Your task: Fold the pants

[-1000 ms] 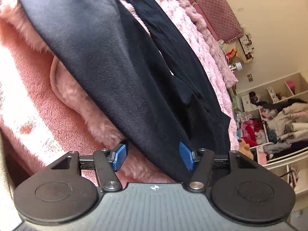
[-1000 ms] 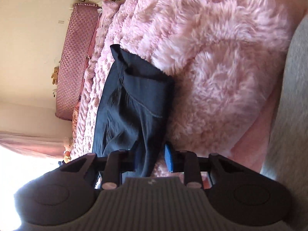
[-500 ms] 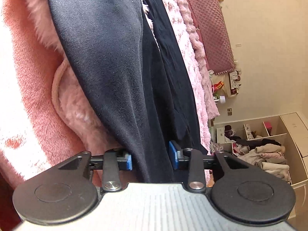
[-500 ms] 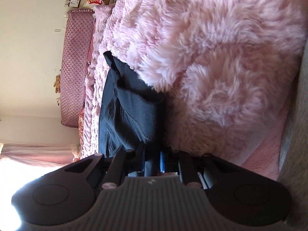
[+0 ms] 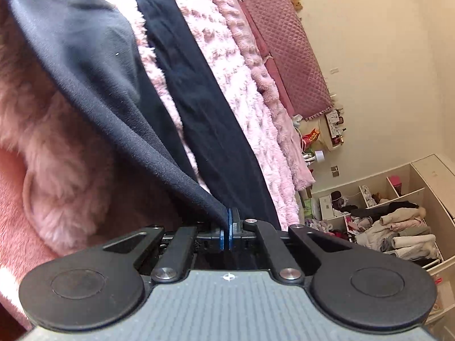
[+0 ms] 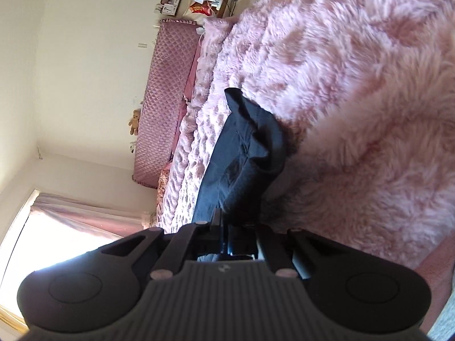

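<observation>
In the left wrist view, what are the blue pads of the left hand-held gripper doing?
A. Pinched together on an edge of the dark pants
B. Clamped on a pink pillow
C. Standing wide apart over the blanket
A: the left hand-held gripper has its pads nearly touching, with the edge of the dark pants caught between them.

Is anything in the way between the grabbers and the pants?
No. Both already pinch the pants: the left hand-held gripper and right hand-held gripper are shut on the dark cloth, lying on the pink blanket.
</observation>
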Action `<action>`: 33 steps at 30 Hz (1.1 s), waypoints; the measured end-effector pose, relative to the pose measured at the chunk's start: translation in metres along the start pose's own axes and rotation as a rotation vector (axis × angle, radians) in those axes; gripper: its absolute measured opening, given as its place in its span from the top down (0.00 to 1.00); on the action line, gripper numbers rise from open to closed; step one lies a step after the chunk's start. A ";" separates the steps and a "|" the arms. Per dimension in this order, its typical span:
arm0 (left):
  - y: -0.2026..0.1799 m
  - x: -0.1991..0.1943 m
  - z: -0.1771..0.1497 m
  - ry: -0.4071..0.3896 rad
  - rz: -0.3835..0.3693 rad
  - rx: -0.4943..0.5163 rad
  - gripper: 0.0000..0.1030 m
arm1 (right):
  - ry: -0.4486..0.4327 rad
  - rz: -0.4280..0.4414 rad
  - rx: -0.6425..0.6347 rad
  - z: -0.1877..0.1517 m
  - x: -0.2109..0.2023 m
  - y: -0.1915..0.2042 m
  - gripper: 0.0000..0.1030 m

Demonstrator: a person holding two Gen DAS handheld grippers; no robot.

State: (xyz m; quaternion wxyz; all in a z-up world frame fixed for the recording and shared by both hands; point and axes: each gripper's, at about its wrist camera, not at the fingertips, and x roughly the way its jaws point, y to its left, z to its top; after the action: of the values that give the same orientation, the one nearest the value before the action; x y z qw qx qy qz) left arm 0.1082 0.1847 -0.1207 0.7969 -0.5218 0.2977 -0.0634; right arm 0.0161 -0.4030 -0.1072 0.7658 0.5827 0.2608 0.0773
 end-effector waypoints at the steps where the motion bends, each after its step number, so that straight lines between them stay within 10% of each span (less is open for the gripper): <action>1: -0.006 0.002 0.002 -0.007 0.000 0.022 0.98 | -0.005 0.008 -0.002 0.002 0.002 0.003 1.00; 17: -0.071 0.093 0.073 -0.036 0.051 0.123 0.98 | -0.017 0.049 -0.049 0.070 0.109 0.046 1.00; 33: -0.056 0.228 0.126 0.118 0.320 0.150 0.95 | 0.038 -0.070 -0.053 0.148 0.256 0.033 1.00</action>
State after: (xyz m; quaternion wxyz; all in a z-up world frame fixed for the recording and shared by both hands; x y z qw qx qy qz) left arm 0.3739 0.1654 -0.1304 0.8148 -0.4022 0.4174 0.0116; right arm 0.3124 -0.4106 -0.1285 0.7782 0.5510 0.2935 0.0684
